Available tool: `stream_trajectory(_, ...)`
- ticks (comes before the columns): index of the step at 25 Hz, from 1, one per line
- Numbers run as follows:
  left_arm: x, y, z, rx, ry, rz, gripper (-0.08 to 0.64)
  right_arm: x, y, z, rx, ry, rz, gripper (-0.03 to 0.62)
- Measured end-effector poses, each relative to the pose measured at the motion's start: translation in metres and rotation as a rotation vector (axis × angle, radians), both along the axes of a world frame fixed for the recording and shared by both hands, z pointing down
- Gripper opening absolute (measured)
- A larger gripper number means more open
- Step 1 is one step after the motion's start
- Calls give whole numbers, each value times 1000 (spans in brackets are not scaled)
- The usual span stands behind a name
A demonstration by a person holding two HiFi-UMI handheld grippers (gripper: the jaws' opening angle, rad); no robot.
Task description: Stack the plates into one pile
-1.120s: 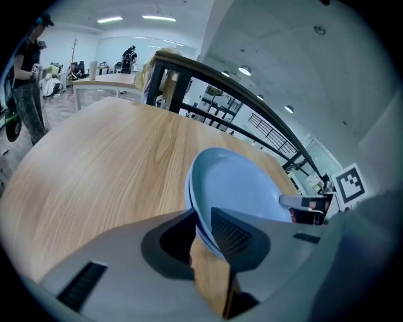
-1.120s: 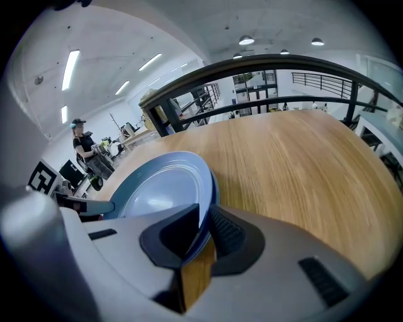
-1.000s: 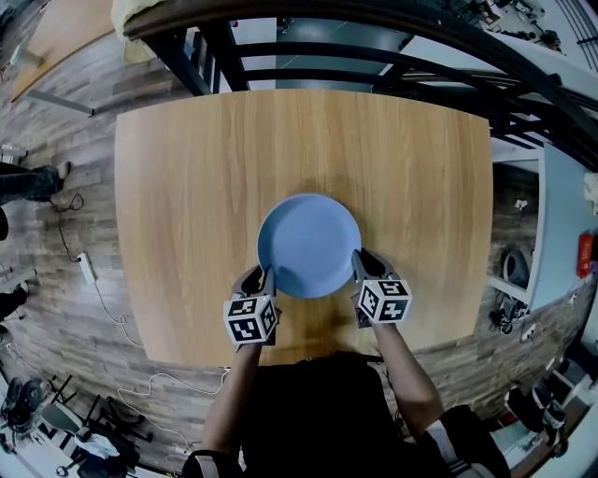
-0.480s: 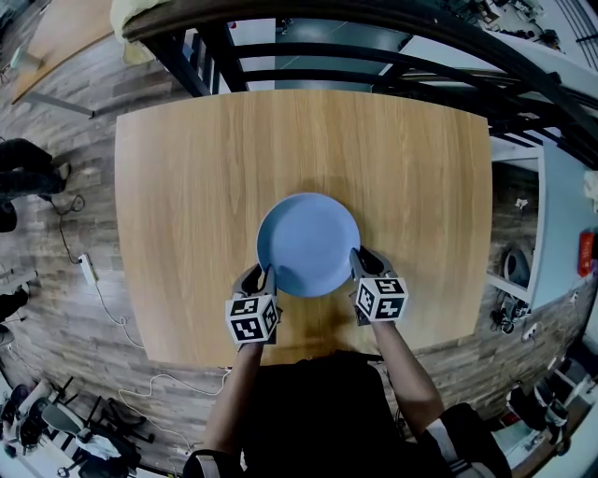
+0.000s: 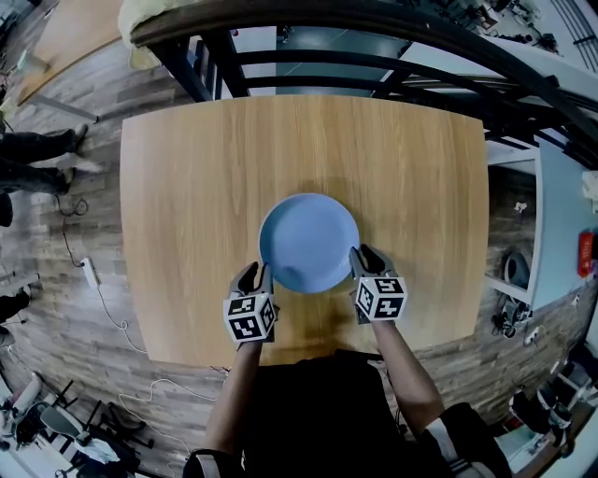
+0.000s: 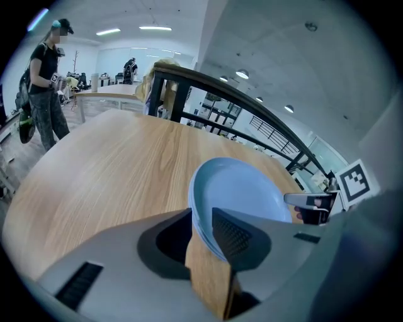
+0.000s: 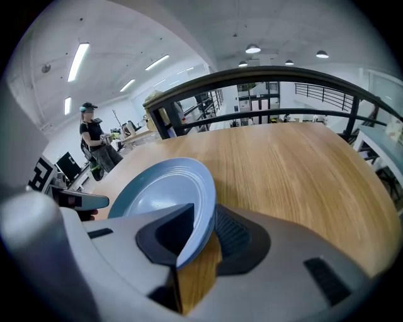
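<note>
A pile of blue plates point(image 5: 308, 238) rests near the middle of the wooden table point(image 5: 187, 187), toward its near edge. My left gripper point(image 5: 257, 276) is at the pile's near-left rim and my right gripper point(image 5: 363, 258) at its near-right rim. In the left gripper view the layered rims of the plates point(image 6: 242, 188) pass between the jaws of the left gripper point(image 6: 201, 220), which stand narrow on them. In the right gripper view the rim of the plates point(image 7: 164, 192) sits pinched between the jaws of the right gripper point(image 7: 203, 226). The plates' undersides are hidden.
A dark metal railing point(image 5: 374, 28) runs along the table's far edge. A person point(image 5: 37, 159) stands on the floor to the left, also seen as a person point(image 6: 44, 82) in the left gripper view. Cables point(image 5: 89, 271) lie on the floor at left.
Both grippers and the plates keep their places. The person at the left has stepped nearer along the floor, and the head view has shifted slightly.
</note>
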State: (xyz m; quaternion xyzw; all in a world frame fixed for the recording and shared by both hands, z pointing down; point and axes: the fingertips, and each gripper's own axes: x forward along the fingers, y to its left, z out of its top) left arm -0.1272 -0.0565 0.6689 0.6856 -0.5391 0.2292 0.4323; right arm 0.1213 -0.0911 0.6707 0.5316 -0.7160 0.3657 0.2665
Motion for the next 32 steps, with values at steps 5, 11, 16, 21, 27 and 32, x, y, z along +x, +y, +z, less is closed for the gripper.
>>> stream_trajectory(5, 2, 1, -21, 50, 12, -2, 98, -4, 1, -24, 60, -20, -10, 118)
stream_trajectory(11, 8, 11, -49, 117, 30, 0, 97, -11, 8, -59, 138, -46, -29, 95)
stream_trajectory(16, 17, 29, -72, 168, 39, 15, 51, -11, 21, -90, 200, -69, -27, 63)
stream_trajectory(21, 30, 52, -98, 226, 47, 24, 29, -10, 43, -116, 250, -99, -48, 57)
stream_trajectory(27, 40, 84, -125, 286, 26, 30, 23, -9, 74, -134, 285, -116, -79, 51)
stream_trajectory(32, 48, 110, -145, 320, 8, 12, 23, -1, 98, -150, 313, -142, -89, 49)
